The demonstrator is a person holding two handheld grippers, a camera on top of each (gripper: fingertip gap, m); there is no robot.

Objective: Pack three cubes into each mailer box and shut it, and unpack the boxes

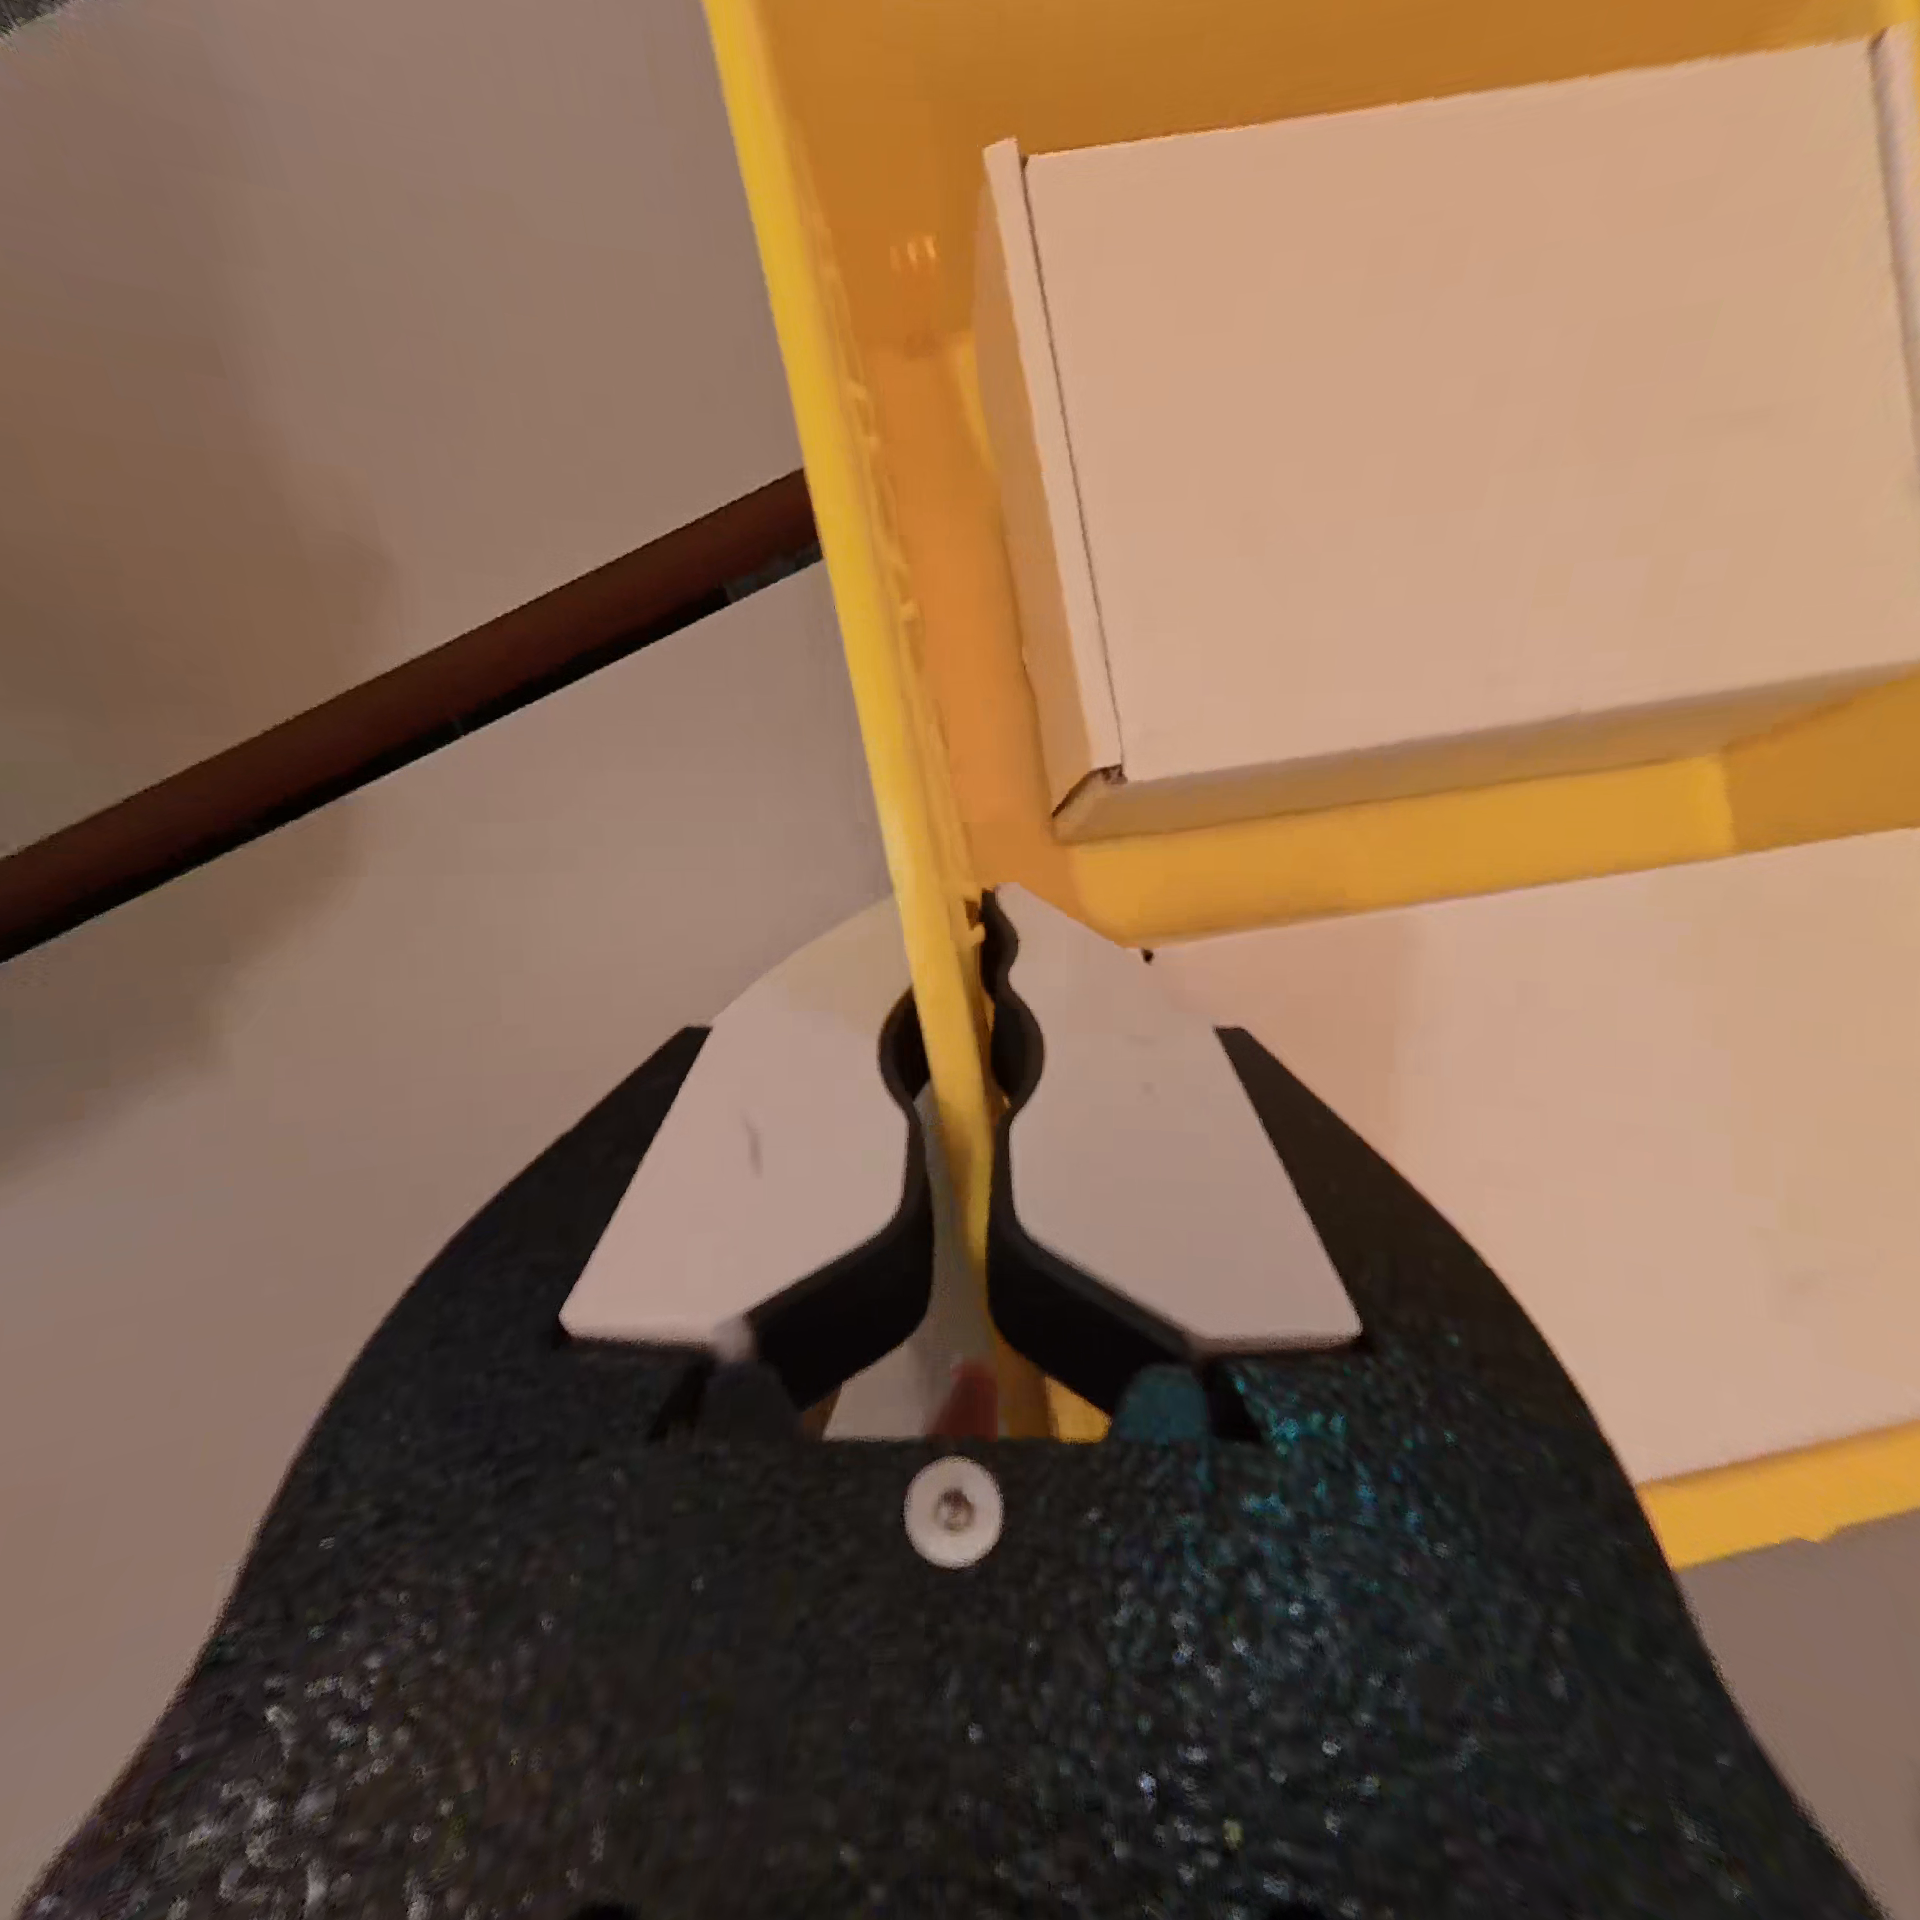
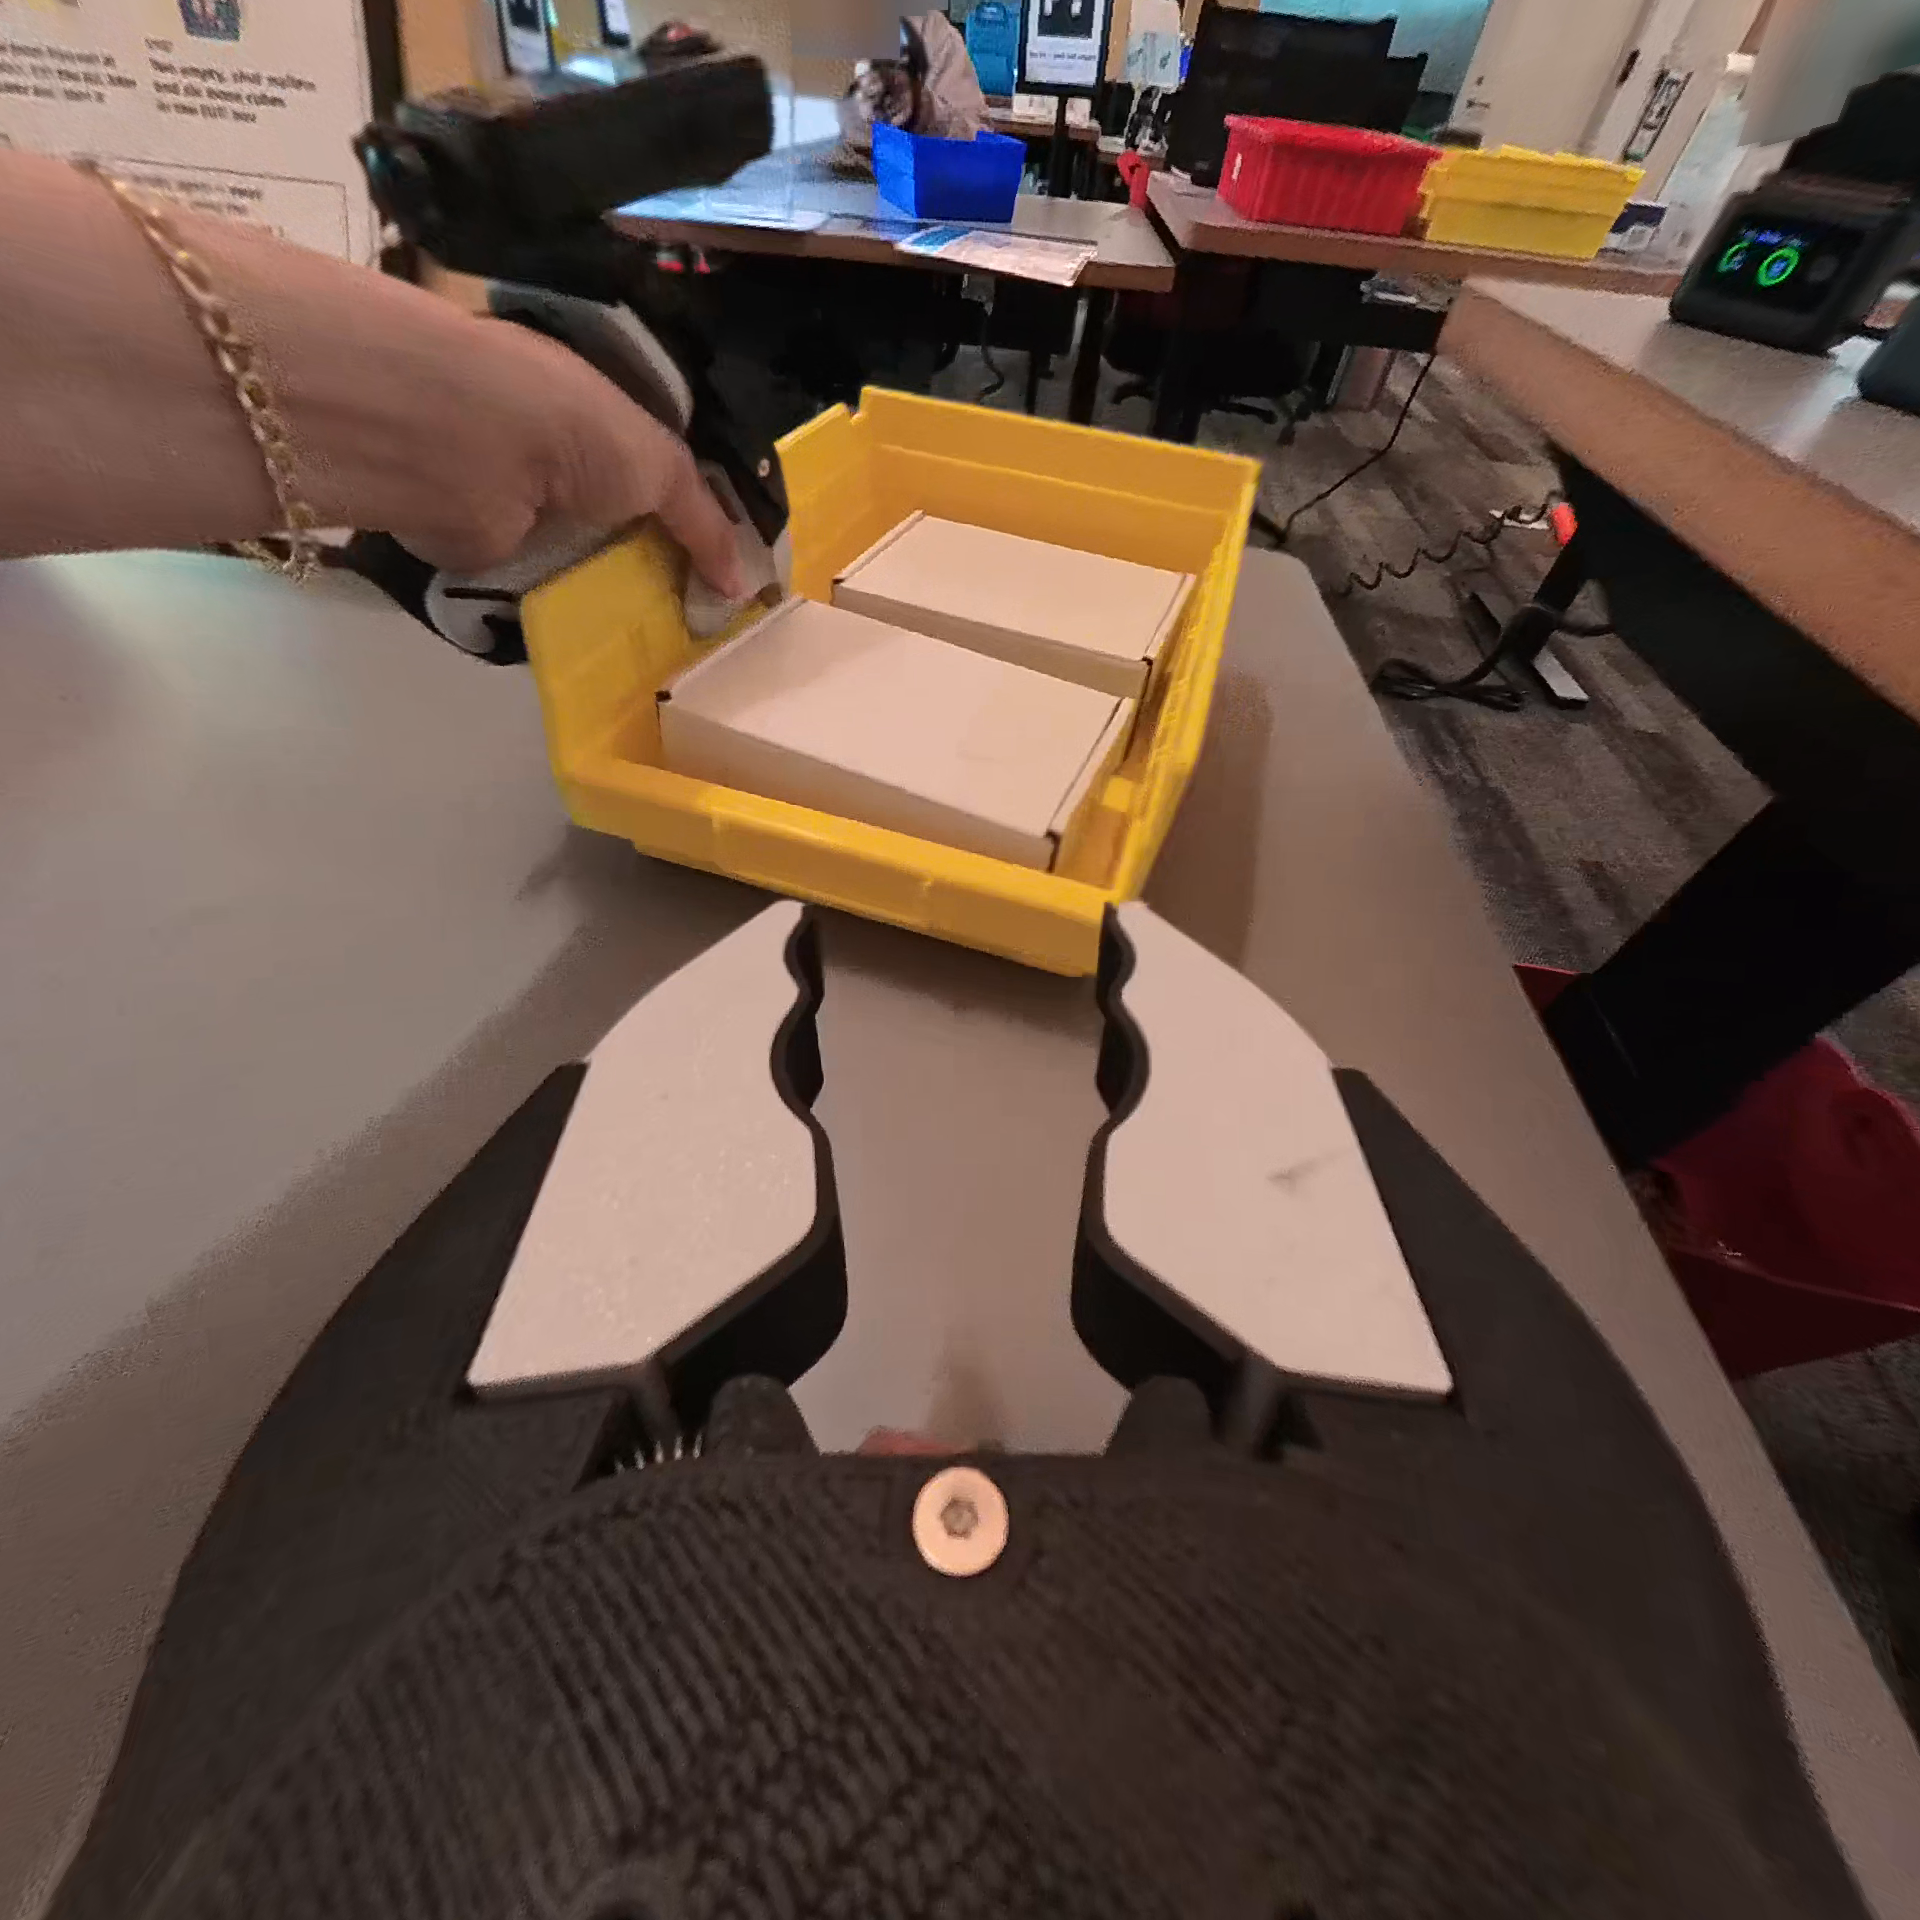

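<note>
Jaws of the left gripper pinched tight on the side wall of the yellow bin; right gripper jaws spread wide, holding nothing, hovering over the grey table just short of the bin's near wall. Two closed white mailer boxes lie flat side by side inside the bin, ahead of the right jaws, untouched. No print visible on the boxes. A person's hand, wearing a gold chain bracelet, holds the left gripper at the bin's left wall. Farther back: blue bin, red bin, another yellow bin on desks; wall posters bear blurred writing.
</note>
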